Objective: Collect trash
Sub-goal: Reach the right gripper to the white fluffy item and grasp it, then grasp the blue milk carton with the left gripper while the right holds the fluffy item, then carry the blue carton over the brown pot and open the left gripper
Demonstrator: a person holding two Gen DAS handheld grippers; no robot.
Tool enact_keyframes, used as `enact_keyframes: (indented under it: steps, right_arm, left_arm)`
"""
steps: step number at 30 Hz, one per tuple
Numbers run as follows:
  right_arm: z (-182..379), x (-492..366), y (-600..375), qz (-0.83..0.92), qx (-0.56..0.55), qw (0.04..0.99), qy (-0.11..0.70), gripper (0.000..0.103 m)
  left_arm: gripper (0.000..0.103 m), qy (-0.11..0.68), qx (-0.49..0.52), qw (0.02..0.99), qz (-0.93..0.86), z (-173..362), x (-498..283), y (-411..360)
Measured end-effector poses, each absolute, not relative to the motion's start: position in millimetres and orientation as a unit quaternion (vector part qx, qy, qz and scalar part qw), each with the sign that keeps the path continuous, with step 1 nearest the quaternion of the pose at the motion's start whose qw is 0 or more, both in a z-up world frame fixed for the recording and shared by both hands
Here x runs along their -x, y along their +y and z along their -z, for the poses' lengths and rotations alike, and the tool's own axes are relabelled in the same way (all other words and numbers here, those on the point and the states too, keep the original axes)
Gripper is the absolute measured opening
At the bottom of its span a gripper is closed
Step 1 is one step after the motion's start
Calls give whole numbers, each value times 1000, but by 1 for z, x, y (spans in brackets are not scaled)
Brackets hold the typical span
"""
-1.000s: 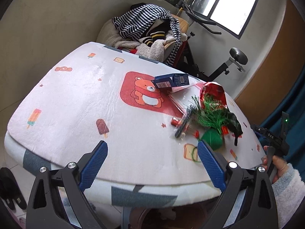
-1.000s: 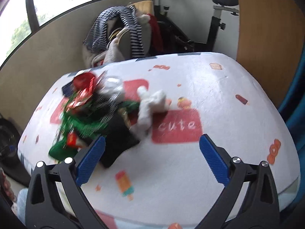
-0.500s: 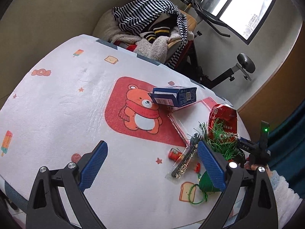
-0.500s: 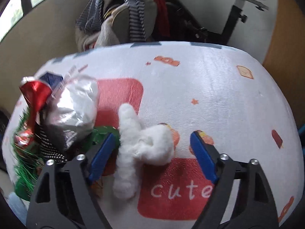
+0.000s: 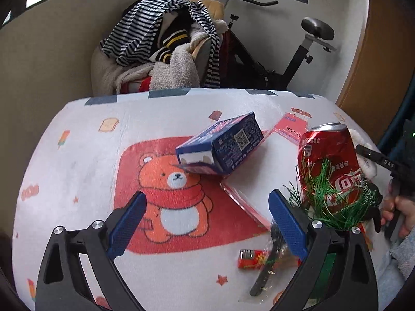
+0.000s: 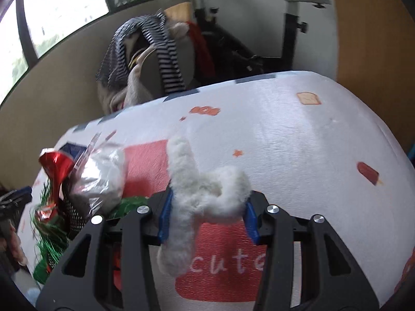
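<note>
right claw (image 6: 207,213) of mine has just been closing, and its blue pads now press both sides of the white fluffy scrap (image 6: 199,194) on the printed tablecloth (image 6: 298,142). left claw (image 5: 207,220) hangs wide open over the bear print, short of the blue carton (image 5: 223,146) and crushed red can (image 5: 329,163).

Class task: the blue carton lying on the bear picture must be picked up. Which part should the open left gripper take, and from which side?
Grip the blue carton across its long flat sides, coming from its torn near end, where the left gripper already faces it. It lies on its side.
</note>
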State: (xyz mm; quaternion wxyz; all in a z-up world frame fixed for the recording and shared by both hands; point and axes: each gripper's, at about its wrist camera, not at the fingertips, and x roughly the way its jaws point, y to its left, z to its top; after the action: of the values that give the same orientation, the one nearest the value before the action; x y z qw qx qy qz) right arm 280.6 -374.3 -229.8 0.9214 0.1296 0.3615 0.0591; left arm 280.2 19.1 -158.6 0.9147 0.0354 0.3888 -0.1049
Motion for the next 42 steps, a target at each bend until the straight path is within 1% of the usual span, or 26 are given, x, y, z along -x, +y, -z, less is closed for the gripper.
enact_keyframes:
  steps: [7, 9, 11, 12, 13, 14, 15, 17, 25, 30, 31, 34, 37, 42]
  right_arm:
    - [226, -288, -379, -75, -124, 922, 360, 47]
    - [226, -289, -381, -76, -130, 920, 362, 47]
    - [226, -288, -385, -77, -140, 918, 363, 47]
    - [227, -287, -385, -77, -142, 917, 365, 47]
    - [228, -289, -383, -78, -142, 916, 366, 47]
    - [229, -290, -380, -78, -142, 916, 367, 47]
    - [229, -291, -380, -78, -142, 916, 368, 47]
    - [230, -292, -379, -79, -142, 914, 371, 47]
    - [230, -297, -373, -65, -130, 916, 373, 47]
    - [220, -293, -348, -55, -53, 926, 371, 47]
    - [213, -287, -338, -62, -21, 928, 366, 47]
    - [201, -273, -328, -75, -3, 933, 353, 47]
    - [178, -245, -324, -95, -18, 938, 333, 47]
    - [156, -203, -314, -124, -22, 940, 317, 47]
  left_arm:
    - [93, 384, -173, 901, 99, 176, -326, -18]
    - [93, 392, -188, 896, 94, 182, -336, -22]
    - [93, 406, -175, 892, 93, 187, -346, -20]
    - [84, 411, -162, 892, 97, 188, -349, -17]
    - [70, 412, -148, 893, 106, 188, -349, -15]
    - [51, 410, -145, 895, 99, 187, -350, -14]
    - [45, 409, -144, 897, 92, 186, -349, -13]
    - [43, 410, -115, 898, 110, 182, -347, -5]
    - [40, 387, -80, 911, 119, 149, -312, 24]
    - [40, 367, -72, 919, 128, 121, -272, 39]
    - [40, 362, -71, 920, 131, 115, -262, 42]
    - [40, 349, -65, 924, 141, 102, -229, 50]
    - [40, 339, -58, 927, 152, 93, -195, 55]
    - [40, 331, -43, 926, 175, 87, -137, 53]
